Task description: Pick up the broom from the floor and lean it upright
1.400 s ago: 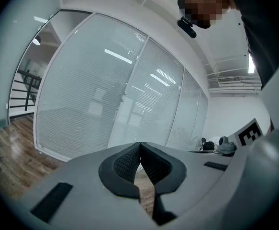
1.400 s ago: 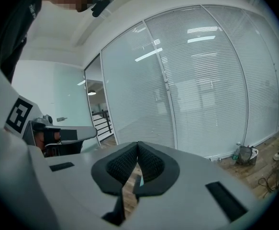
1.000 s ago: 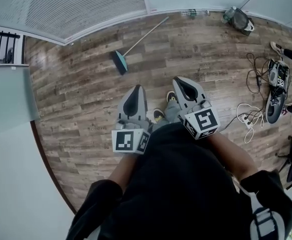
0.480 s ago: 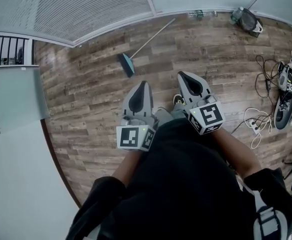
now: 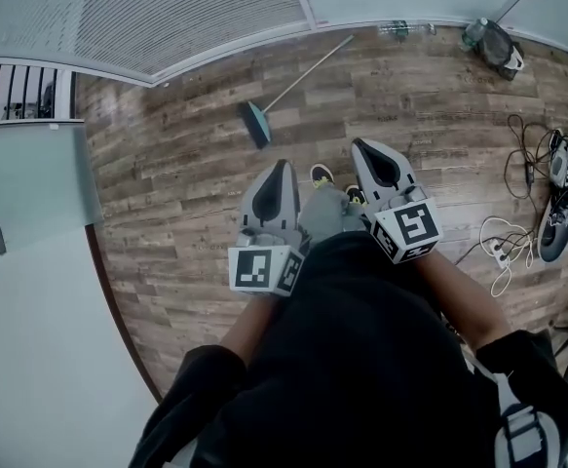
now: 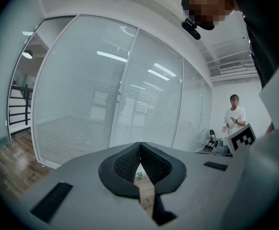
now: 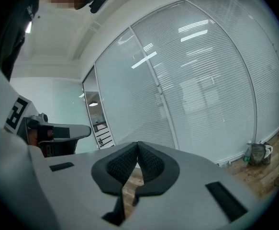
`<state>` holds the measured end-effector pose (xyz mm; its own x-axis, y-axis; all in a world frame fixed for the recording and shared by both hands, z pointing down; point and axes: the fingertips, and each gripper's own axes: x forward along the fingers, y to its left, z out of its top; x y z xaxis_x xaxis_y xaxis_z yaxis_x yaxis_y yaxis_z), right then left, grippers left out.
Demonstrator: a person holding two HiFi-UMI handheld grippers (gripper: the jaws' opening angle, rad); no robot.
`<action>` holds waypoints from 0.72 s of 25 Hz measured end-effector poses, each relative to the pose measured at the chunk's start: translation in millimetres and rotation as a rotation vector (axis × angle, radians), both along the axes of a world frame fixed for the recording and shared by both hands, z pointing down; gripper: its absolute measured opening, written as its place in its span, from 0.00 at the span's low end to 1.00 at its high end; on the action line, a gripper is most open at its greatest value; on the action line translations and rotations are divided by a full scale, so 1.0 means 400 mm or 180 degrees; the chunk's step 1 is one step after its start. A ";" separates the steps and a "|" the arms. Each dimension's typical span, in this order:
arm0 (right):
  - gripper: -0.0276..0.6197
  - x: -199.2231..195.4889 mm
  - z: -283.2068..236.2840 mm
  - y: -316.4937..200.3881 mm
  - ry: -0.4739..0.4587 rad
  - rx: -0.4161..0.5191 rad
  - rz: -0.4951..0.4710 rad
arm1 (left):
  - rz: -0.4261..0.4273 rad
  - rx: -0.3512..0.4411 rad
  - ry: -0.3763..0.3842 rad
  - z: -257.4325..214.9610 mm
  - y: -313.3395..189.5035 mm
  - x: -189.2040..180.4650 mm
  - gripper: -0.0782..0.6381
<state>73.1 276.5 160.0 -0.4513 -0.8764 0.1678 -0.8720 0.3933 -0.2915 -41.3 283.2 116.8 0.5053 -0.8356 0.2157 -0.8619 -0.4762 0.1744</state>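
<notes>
Compared with one second ago, the head view has swung. The broom (image 5: 301,80), the bag (image 5: 498,45) by the glass wall (image 5: 186,13) and the cables (image 5: 503,252) all sit further right in the picture. The broom itself has not changed pose. It lies flat on the wooden floor (image 5: 167,183), with its teal head toward you and its handle running up and right toward the foot of the glass wall. One shoe (image 5: 321,175) now shows between the two tools, higher in the picture than before.

Check the left tongs (image 5: 283,167). In the left gripper view the left tongs (image 6: 140,145) are clenched, with the pads meeting at the tip, and they hold nothing. Only floor and the glass wall show beyond them.

Check the right tongs (image 5: 362,146). In the right gripper view the right tongs (image 7: 138,143) are likewise clenched and empty.

Both tools are held in front of your body, side by side and apart from each other, pointing roughly toward the broom. Neither touches it. The broom head lies near but clear of the left tip.
</notes>
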 end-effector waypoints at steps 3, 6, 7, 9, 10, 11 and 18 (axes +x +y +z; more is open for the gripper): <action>0.07 -0.004 0.015 -0.015 -0.0007 -0.0077 0.0020 | -0.0025 -0.0038 0.0017 0.010 -0.023 -0.010 0.14; 0.07 -0.018 0.034 -0.042 0.0017 -0.0171 0.0038 | -0.0041 -0.0124 0.0070 0.034 -0.052 -0.026 0.14; 0.07 -0.025 0.040 -0.055 0.0032 -0.0194 0.0034 | -0.0044 -0.0150 0.0091 0.043 -0.064 -0.032 0.14; 0.07 -0.043 0.047 -0.084 0.0085 -0.0217 0.0005 | -0.0057 -0.0196 0.0133 0.061 -0.093 -0.048 0.14; 0.07 -0.054 0.050 -0.100 0.0117 -0.0222 -0.0011 | -0.0064 -0.0211 0.0154 0.068 -0.110 -0.058 0.14; 0.07 -0.065 0.052 -0.119 0.0149 -0.0224 -0.0022 | -0.0070 -0.0218 0.0173 0.074 -0.130 -0.071 0.14; 0.07 -0.166 0.011 -0.291 0.0282 -0.0112 -0.0076 | -0.0105 -0.0092 0.0229 0.070 -0.312 -0.187 0.14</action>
